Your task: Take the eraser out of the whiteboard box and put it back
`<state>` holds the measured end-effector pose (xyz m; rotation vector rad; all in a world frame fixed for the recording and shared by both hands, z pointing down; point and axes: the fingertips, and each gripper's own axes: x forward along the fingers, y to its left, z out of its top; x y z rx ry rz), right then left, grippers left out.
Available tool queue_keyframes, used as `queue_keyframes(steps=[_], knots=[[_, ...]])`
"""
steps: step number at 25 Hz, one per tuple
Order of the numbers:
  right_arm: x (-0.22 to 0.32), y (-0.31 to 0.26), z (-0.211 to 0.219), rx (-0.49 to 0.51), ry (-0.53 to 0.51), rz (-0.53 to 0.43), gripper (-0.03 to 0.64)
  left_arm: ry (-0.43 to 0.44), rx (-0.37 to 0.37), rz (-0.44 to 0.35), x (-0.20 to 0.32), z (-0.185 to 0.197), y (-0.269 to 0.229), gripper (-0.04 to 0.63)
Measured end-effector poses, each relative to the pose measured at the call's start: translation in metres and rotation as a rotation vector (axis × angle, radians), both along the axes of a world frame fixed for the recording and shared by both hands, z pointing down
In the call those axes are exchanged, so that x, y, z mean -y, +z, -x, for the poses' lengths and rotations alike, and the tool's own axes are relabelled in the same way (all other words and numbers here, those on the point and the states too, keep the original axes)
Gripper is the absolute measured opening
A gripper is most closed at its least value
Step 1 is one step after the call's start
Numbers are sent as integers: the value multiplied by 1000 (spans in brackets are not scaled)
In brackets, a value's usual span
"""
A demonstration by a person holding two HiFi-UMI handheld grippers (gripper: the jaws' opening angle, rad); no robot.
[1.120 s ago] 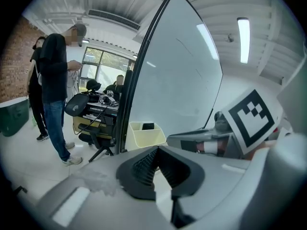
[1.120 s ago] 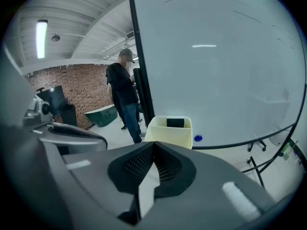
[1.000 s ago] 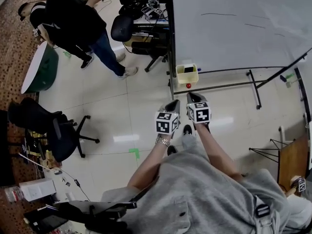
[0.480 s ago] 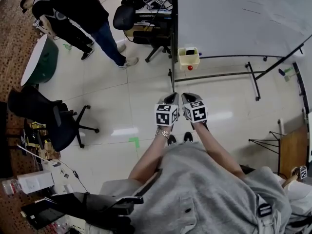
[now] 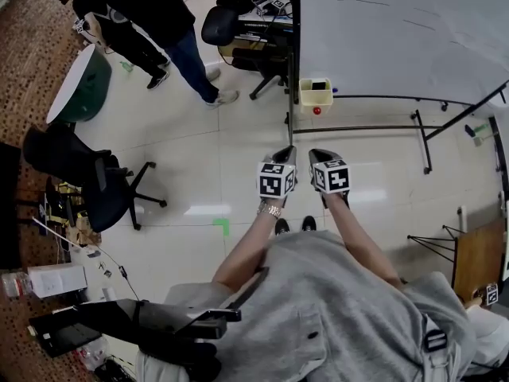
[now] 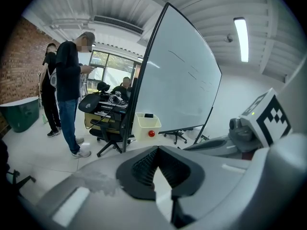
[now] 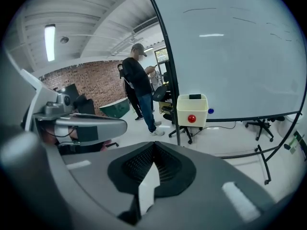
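Collision is looming: you are holding left tongs [image 5: 284, 153] and right tongs [image 5: 318, 156] clenched empty, and unopened tips risk shoving the eraser [image 5: 319, 85] deeper into the whiteboard box [image 5: 316, 99].

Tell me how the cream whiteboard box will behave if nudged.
The box looks like thin plastic, probably light. It hangs at the whiteboard's lower corner, so a push may shift it. The eraser poking above its rim might rattle.

Eraser [image 5: 319, 85] in whiteboard box [image 5: 315, 100], left tool [image 5: 284, 154], right tool [image 5: 318, 157]
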<state>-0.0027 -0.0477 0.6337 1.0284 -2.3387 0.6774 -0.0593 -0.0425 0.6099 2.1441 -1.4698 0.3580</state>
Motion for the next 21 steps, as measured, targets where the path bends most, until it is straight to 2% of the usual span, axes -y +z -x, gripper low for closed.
queue_keyframes(steps=[21], knots=[[1,-7,0,17,-41,1,3,59,2,-12,11,-27,-6,5]])
